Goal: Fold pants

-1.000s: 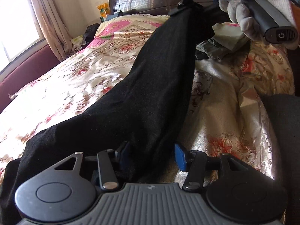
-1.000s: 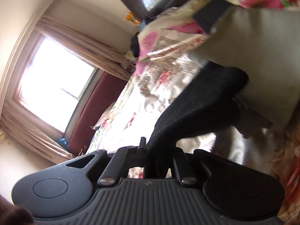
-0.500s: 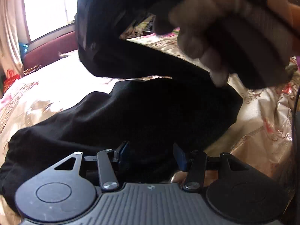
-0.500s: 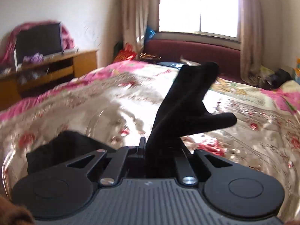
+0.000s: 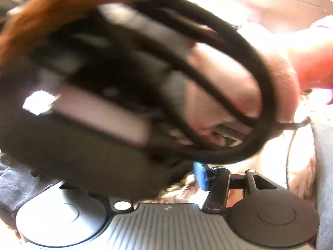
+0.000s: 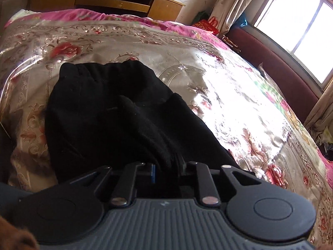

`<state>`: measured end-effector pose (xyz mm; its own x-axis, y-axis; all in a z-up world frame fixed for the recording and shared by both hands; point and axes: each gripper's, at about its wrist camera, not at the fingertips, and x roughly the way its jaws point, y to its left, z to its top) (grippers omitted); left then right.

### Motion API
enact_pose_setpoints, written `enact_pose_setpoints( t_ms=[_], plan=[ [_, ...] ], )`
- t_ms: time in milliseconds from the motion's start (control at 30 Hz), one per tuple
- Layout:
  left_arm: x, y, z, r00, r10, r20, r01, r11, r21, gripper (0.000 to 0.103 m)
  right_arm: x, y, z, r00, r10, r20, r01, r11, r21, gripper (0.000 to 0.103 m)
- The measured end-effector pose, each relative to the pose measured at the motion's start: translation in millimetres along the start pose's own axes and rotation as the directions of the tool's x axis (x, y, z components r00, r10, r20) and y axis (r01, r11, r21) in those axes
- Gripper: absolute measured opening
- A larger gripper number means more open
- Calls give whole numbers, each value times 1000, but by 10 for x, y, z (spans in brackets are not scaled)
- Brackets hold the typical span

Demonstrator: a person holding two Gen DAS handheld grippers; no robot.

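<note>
Both leg ends now lie over the pants [image 6: 116, 112] on the bed [image 6: 229, 87]; right gripper [image 6: 167, 166] jaws just easing apart around cloth, left gripper [image 5: 166, 179] jaws' state hidden.

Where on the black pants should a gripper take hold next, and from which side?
Probably the thick folded ridge at the near end of the pants, coming from the camera side, low over the bedspread. The pile lies flat and lengthwise, its gathered edge farthest away. The right gripper, whose jaws have just been opening, has that ridge between them.
</note>
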<state>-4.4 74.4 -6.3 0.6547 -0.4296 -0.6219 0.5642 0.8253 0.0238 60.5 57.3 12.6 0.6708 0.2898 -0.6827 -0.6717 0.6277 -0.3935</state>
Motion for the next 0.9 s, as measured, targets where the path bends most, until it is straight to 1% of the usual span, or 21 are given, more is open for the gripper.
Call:
enact_pose_setpoints(
  t_ms=[33,100,133,167,200,233,267,367,400,467,533,567,633,667,733,767,833,867,900],
  plan=[
    [7,-16,-4,1000,-3,0,3,1000,8,67,44,15,31,1000,0,-2,0,1000,-2,23],
    [18,-27,-8,1000,-7,0,7,1000,10,67,89,40,83,1000,16,-7,-16,1000,-11,31],
    [20,-21,-9,1000,-7,2,7,1000,5,67,100,55,98,1000,20,-4,-20,1000,-24,32],
    [19,1,-7,1000,-6,6,6,1000,-5,67,113,69,108,1000,5,2,-5,999,-38,28],
    [16,35,-3,1000,1,14,-1,1000,-18,67,124,69,121,1000,-2,2,2,999,-41,27],
    [8,58,0,1000,11,21,-11,1000,-30,67,135,49,142,1000,1,0,-1,1000,-26,22],
    [-4,101,3,999,27,33,-26,998,-51,67,137,17,174,1000,9,-3,-9,1000,-3,12],
    [-56,289,-10,994,87,64,-77,987,-138,67,71,-92,332,1000,24,14,-25,996,82,11],
    [-82,356,-15,990,118,80,-104,980,-168,67,39,-119,389,999,26,26,-28,995,100,11],
    [-128,470,-26,976,193,106,-167,962,-215,67,-6,-142,516,998,30,58,-37,991,128,10],
    [-145,572,-47,959,263,108,-229,940,-252,67,-47,-122,675,994,38,99,-52,988,145,9],
    [-142,634,-64,952,291,98,-255,927,-274,67,-56,-87,751,992,38,121,-56,987,148,9],
    [-154,771,-104,947,313,75,-275,906,-321,67,-35,26,872,987,43,152,-63,989,132,9],
    [-156,831,-102,944,324,68,-282,895,-345,66,7,97,928,987,46,155,-64,991,116,9],
    [-172,910,-183,931,364,29,-330,872,-362,66,132,189,990,989,41,142,-53,995,86,9],
    [-166,962,-207,932,362,9,-332,864,-378,66,219,240,1006,991,43,127,-52,997,64,9],
    [-184,1091,-262,945,326,-11,-298,849,-437,66,351,355,1000,993,72,93,-71,997,-15,11],
    [-203,1135,-283,949,316,-12,-286,841,-460,66,416,407,999,993,110,48,-108,993,-50,15],
    [-212,1199,-295,950,311,-19,-282,831,-480,66,459,440,993,987,159,11,-158,985,-63,17]
  ],
)
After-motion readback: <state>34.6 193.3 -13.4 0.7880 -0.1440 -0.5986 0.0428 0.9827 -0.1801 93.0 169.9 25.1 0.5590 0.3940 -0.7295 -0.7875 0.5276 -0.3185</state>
